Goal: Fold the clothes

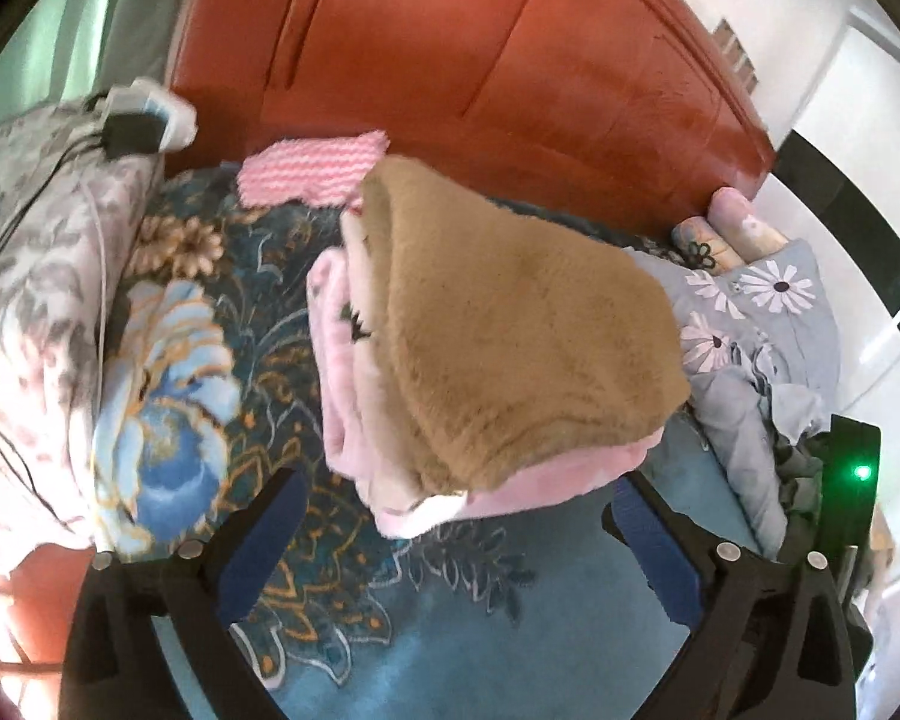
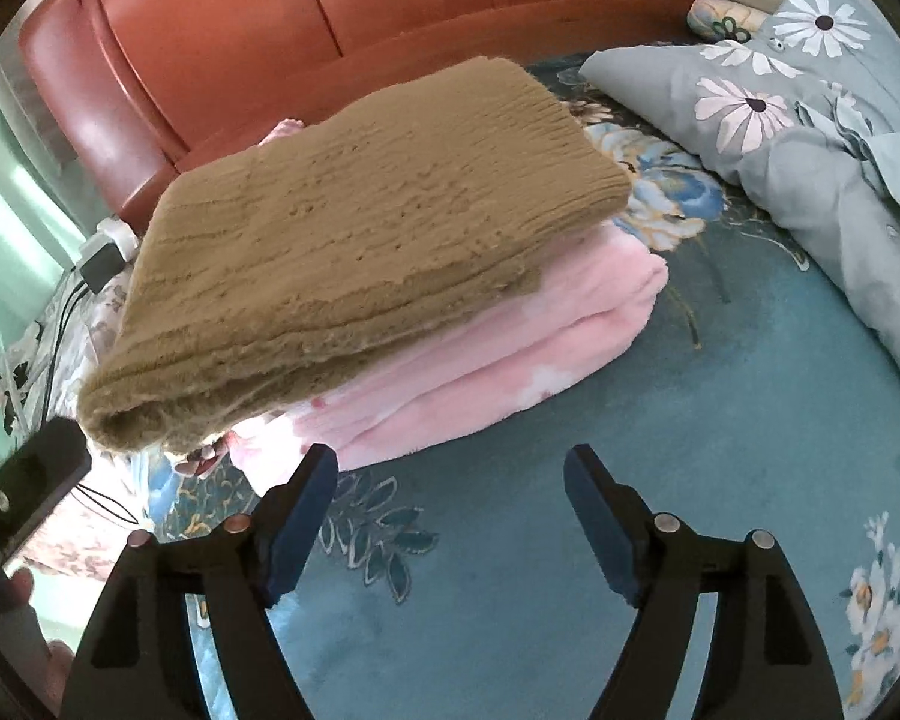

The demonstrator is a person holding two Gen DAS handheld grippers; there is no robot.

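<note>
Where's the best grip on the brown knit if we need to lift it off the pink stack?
Probably the rolled fold edge of the brown knit, nearest the right gripper. It overhangs the pink stack, so a jaw can likely slide under it. Come in low from the front, jaws above and below the fold.

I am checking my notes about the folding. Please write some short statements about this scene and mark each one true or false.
1. The brown garment lies folded on the pink garment. True.
2. The right gripper holds the brown garment. False: its jaws are open and empty.
3. The left gripper is shut. False: it is open, nothing between the jaws.
4. A grey pillow with daisies lies beside the stack. True.
</note>
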